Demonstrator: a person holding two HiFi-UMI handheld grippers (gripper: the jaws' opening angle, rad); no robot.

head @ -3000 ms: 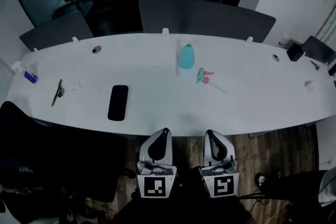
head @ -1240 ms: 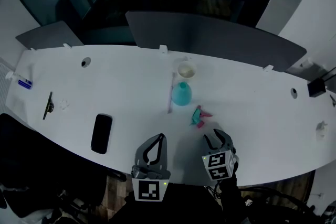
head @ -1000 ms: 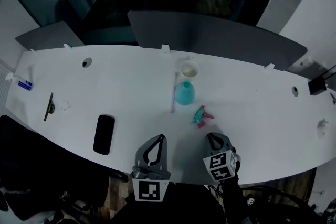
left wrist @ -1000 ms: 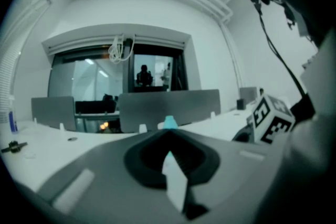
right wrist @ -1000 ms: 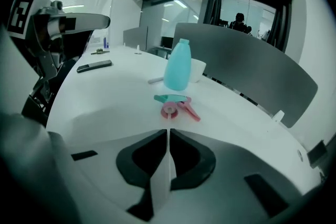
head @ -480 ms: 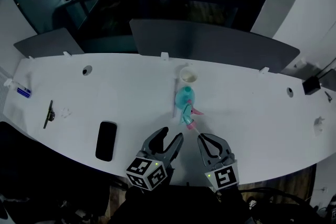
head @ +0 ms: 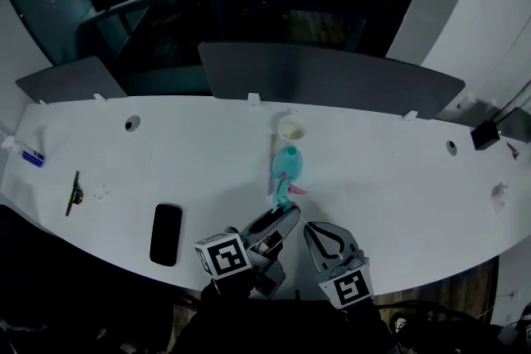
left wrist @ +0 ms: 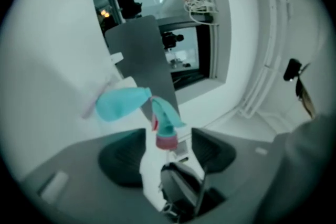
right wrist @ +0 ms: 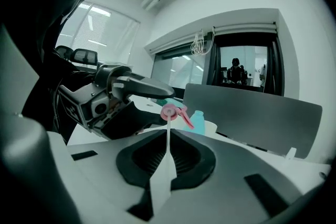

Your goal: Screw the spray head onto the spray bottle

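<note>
The teal spray bottle (head: 288, 162) stands on the white table (head: 398, 178), without its head. The teal and pink spray head (head: 284, 188) is in the air just in front of the bottle. My right gripper (head: 308, 226) is shut on its thin white dip tube (right wrist: 168, 136), with the pink collar (right wrist: 169, 112) at the top. My left gripper (head: 279, 221) comes in from the left. Its jaws are opening, and the spray head (left wrist: 164, 123) sits between the pads (left wrist: 123, 162) without touching them. In the left gripper view the bottle (left wrist: 119, 104) lies just beyond the head.
A white cup (head: 291, 128) stands behind the bottle. A black phone (head: 166, 234) lies at the left front, with a dark pen-like tool (head: 73, 193) and a small blue item (head: 31, 157) further left. Grey divider panels (head: 332, 83) line the far edge.
My right gripper has lifted the spray head off the table by its tube, up beside the bottle. My left gripper has swung in toward the head and gone from shut to wide open.
</note>
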